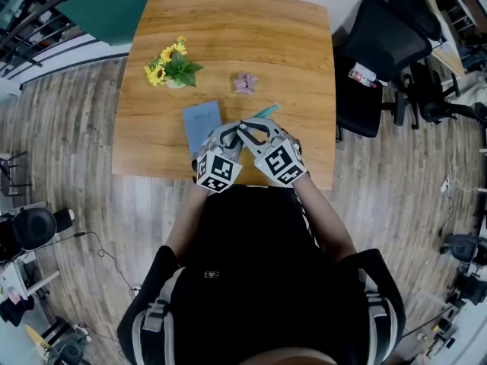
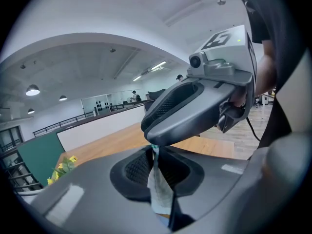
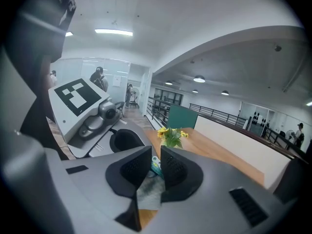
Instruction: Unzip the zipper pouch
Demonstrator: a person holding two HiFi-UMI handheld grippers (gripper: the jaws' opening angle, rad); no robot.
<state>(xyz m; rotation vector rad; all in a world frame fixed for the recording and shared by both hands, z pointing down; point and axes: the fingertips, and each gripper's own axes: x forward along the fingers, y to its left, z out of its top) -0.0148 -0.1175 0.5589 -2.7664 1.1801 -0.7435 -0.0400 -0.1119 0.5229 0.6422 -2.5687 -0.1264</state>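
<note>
Head view had my left gripper (image 1: 227, 134) and right gripper (image 1: 255, 130) meeting above the near edge of the wooden table (image 1: 228, 21), just beside a blue notebook (image 1: 202, 124). Left gripper was clamped on the grey zipper pouch (image 2: 158, 191), a fold of it pinched flat between the jaws. Right gripper stood with its jaws parted, the pouch's fabric and teal end in the gap, not pinched.
</note>
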